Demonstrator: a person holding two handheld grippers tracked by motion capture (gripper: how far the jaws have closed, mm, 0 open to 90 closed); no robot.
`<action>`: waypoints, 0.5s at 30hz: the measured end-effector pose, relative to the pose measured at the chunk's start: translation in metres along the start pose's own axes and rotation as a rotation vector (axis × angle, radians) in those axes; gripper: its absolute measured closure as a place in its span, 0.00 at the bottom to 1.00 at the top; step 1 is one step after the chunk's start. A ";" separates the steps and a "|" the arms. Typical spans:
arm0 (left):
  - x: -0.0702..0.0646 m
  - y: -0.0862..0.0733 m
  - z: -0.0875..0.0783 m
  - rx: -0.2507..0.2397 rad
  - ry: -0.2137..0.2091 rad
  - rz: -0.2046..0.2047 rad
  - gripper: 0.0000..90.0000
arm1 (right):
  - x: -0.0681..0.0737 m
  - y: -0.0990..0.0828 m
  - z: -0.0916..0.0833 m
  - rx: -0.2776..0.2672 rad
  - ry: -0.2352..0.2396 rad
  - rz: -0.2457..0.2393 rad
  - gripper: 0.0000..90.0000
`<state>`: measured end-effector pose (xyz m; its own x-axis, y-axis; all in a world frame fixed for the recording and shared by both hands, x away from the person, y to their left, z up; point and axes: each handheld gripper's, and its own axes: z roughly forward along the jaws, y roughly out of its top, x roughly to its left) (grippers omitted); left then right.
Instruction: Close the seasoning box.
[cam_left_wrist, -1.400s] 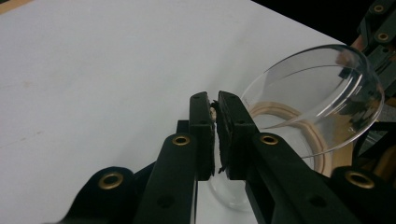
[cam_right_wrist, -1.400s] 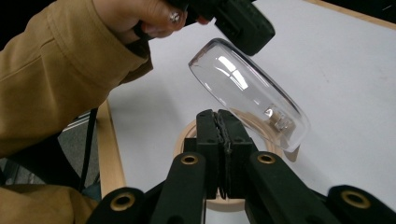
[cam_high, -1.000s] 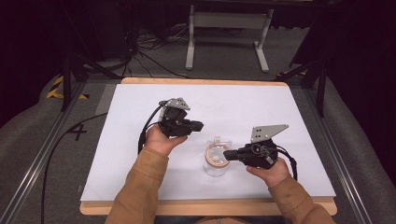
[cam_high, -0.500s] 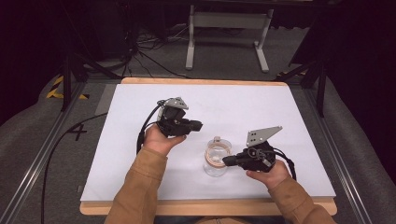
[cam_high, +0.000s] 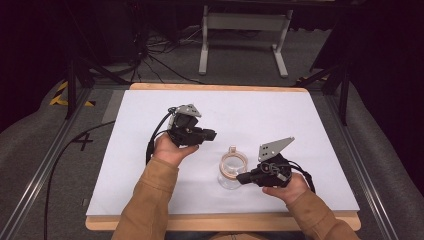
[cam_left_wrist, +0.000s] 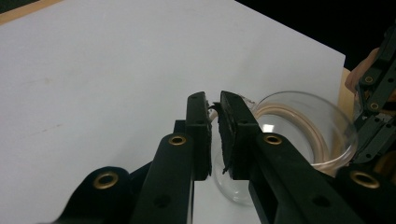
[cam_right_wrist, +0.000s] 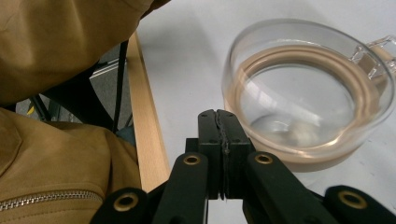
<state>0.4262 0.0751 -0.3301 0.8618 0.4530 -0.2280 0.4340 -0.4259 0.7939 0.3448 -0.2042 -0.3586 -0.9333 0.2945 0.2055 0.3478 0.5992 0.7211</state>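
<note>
Your right gripper (cam_high: 244, 177), jaws pressed together, sat beside the glass jar (cam_high: 232, 170) mid-table; your left gripper (cam_left_wrist: 214, 119) stood barely parted. Probably best was spreading wide before gripping its rim.

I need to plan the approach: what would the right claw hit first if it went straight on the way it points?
Probably the clear glass jar. The right claw, jaws pressed together, points at its near side, with bare white table between them. Depth is hard to judge.

Tan jacket sleeves (cam_high: 150, 200) worn, zip seen at hem. Black grippers (cam_high: 197, 134) fitted with brass-ringed holes, grey triangular plates (cam_high: 275, 148), black cables (cam_high: 152, 137).
</note>
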 end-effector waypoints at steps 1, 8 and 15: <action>0.000 0.000 0.000 0.000 0.000 0.000 0.91 | 0.000 0.000 0.000 0.000 0.000 0.000 0.99; 0.000 0.000 -0.001 -0.005 0.003 0.003 0.91 | 0.003 0.001 -0.001 -0.001 -0.001 -0.010 0.99; -0.001 -0.002 -0.004 -0.015 0.022 -0.007 0.87 | 0.004 0.005 -0.014 -0.062 -0.055 -0.026 0.97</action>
<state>0.4232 0.0788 -0.3289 0.8526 0.4734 -0.2212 0.4359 -0.4109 0.8007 0.3420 -0.2103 -0.3447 -0.9351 0.3206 0.1509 0.3158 0.5607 0.7655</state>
